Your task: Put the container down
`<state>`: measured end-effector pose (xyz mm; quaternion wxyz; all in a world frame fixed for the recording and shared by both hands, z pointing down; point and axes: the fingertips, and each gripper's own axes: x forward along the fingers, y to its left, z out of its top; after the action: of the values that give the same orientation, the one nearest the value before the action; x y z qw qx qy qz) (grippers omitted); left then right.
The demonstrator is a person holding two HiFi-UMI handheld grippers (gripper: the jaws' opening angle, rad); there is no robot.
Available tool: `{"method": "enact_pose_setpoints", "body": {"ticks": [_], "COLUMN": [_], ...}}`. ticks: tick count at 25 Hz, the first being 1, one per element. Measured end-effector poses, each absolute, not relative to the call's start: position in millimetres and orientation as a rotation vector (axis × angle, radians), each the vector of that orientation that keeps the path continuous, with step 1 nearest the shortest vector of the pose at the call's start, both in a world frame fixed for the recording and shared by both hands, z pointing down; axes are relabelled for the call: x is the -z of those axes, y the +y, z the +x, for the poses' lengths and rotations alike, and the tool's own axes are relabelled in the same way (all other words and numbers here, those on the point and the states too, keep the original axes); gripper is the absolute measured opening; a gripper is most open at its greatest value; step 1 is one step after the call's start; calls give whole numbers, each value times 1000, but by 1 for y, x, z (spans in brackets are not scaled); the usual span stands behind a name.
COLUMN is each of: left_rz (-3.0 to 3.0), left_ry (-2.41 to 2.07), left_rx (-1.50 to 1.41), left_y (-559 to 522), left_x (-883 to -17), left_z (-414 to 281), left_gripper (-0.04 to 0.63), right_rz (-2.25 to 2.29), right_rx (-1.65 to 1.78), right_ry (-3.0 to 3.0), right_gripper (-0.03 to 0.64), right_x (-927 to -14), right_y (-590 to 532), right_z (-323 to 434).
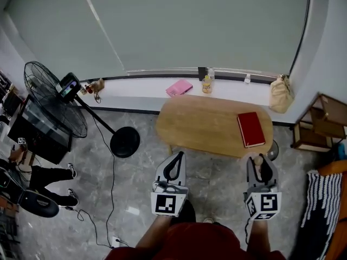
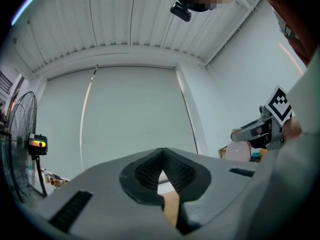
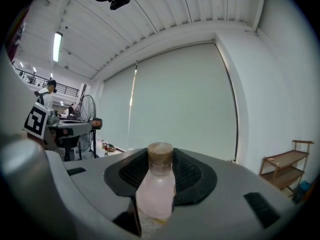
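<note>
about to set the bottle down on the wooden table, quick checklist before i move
1. Grip: ok. The right claw is closed on the clear plastic bottle with a brown cap, with a pad on each side of it.
2. Bottle upright: ok. Its cap points up in the right gripper view.
3. Landing spot: ok. The oval wooden table is bare to the left of the red book.
4. Over the table: not ok. In the head view both claws sit short of the table's near edge.
5. Left claw: ok. It is shut, with nothing between its jaws.
6. Bottle sealed: cannot tell. The cap is on, but how tight it is does not show.
</note>
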<state>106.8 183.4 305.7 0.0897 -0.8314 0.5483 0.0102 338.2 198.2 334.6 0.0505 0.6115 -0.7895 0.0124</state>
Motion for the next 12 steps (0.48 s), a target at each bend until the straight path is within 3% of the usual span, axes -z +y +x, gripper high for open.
{"method": "enact_pose_setpoints", "body": {"ticks": [12], "left_rz": [-2432], "left_ry": [1705], "left_rx": [-61], "left_y": [95], "left_x": [-302], "left_z": [-7], "left_gripper": [5], "right_rz": [1801], "right_rx": [-28], "right_ry": [-2423], "right_gripper": [141], "right_x": [-327], "right_y": [100], "right_z": [230]}}
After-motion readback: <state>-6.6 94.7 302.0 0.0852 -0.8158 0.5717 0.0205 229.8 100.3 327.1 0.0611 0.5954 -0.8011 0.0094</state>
